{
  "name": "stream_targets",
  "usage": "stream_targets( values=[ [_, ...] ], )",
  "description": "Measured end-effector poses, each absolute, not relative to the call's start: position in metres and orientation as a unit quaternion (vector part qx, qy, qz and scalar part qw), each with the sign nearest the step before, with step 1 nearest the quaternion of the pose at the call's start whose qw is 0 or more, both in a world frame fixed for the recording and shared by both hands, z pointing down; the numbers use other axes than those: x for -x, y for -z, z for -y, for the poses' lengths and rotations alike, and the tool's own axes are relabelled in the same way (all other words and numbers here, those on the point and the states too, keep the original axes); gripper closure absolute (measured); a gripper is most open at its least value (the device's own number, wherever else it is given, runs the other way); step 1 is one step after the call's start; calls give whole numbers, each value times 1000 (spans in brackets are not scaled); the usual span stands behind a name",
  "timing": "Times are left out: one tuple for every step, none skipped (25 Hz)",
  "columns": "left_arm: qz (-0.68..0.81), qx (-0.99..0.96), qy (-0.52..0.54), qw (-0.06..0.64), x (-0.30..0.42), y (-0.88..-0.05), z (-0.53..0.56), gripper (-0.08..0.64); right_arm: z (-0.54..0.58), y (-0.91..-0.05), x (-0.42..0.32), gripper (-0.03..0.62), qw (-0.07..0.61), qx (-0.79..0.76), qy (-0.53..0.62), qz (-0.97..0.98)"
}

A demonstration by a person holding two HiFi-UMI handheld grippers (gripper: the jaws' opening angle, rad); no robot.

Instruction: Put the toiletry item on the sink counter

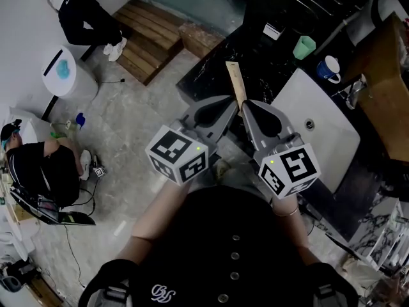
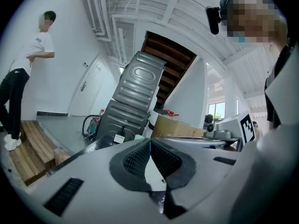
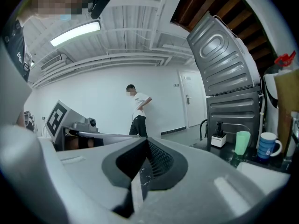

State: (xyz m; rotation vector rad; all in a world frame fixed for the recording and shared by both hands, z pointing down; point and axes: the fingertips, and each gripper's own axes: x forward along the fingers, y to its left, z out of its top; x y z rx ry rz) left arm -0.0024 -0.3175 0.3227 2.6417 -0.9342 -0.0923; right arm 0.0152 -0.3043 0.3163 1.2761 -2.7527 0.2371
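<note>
Head view: nearest, a dark buttoned top w/ a white logo (image 1: pixel 163 293) was seen, its letters not legible. Grey marbled floor (image 1: pixel 128 126) was spread below, w/ cables at the left. Further out, a white sink basin (image 1: pixel 332 139) was set in a dark counter (image 1: pixel 211 69). A green cup (image 1: pixel 304 47) and a blue-and-white mug (image 1: pixel 328 68) were stood on that counter beyond the basin, near each other and well apart from both grippers. Which was the toiletry item couldn't be told. Wooden steps (image 1: pixel 144 31) were seen farthest off, w/ a person (image 1: pixel 86 11) at them. Marker cubes were printed w/ black-and-white squares only. L gripper (image 1: pixel 234 102) and R gripper (image 1: pixel 245 105) were held side by side, tips nearly touching. In each gripper view the jaws were pressed together, nothing gripped. A tan strip (image 1: pixel 234 82) was seen just past the tips, not identifiable.
</note>
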Motion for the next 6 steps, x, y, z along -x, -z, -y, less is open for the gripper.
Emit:
stream_targets(
  values=[
    [329,-929,32,169,2,-323,317,543,305,-317,-15,588,51,-419,-78,903],
    [328,-929,30,169,2,-324,317,543,305,-319,-16,588,54,-420,-78,903],
    [327,-929,29,170,1,-325,317,543,305,-320,-16,588,57,-421,-77,902],
    [326,-929,27,170,0,-325,317,543,305,-321,-17,588,58,-421,-78,902],
    [325,-930,26,171,0,-326,317,543,305,-322,-17,588,59,-420,-79,902],
    [324,-930,24,171,-1,-327,317,543,305,-323,-17,588,60,-419,-81,902]
  ],
)
